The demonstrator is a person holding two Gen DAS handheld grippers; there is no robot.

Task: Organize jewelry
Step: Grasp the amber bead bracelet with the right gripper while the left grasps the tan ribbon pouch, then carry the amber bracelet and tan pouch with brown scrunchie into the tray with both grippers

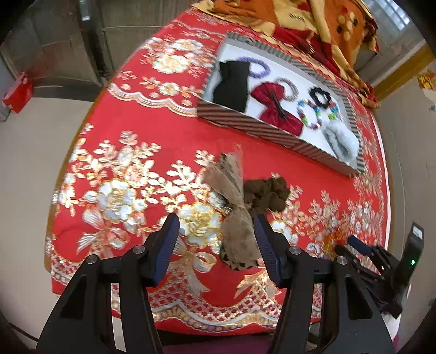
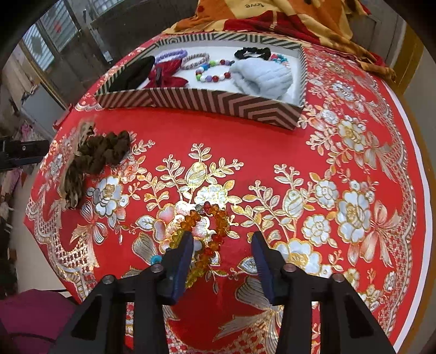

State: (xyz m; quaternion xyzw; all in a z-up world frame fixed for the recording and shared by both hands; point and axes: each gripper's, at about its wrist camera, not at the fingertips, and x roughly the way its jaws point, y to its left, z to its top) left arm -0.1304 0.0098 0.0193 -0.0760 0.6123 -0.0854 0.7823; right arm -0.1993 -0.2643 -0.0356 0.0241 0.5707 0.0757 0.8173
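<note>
A striped box [image 1: 239, 121] [image 2: 218, 102] at the back holds hair bows, scrunchies and bead bracelets. A tan mesh bow [image 1: 234, 207] [image 2: 73, 177] and a dark brown scrunchie [image 1: 268, 194] [image 2: 109, 152] lie on the red cloth. My left gripper [image 1: 216, 231] is open, with the bow's lower half between its fingers. An amber bead bracelet [image 2: 209, 231] [image 1: 331, 241] lies on the cloth. My right gripper [image 2: 222, 245] is open around its near part and also shows in the left wrist view [image 1: 357, 245].
The red and gold embroidered tablecloth [image 2: 272, 141] covers the table. An orange and red blanket [image 1: 313, 24] is piled behind the box. The table's front edge [image 1: 190, 326] is close under the left gripper.
</note>
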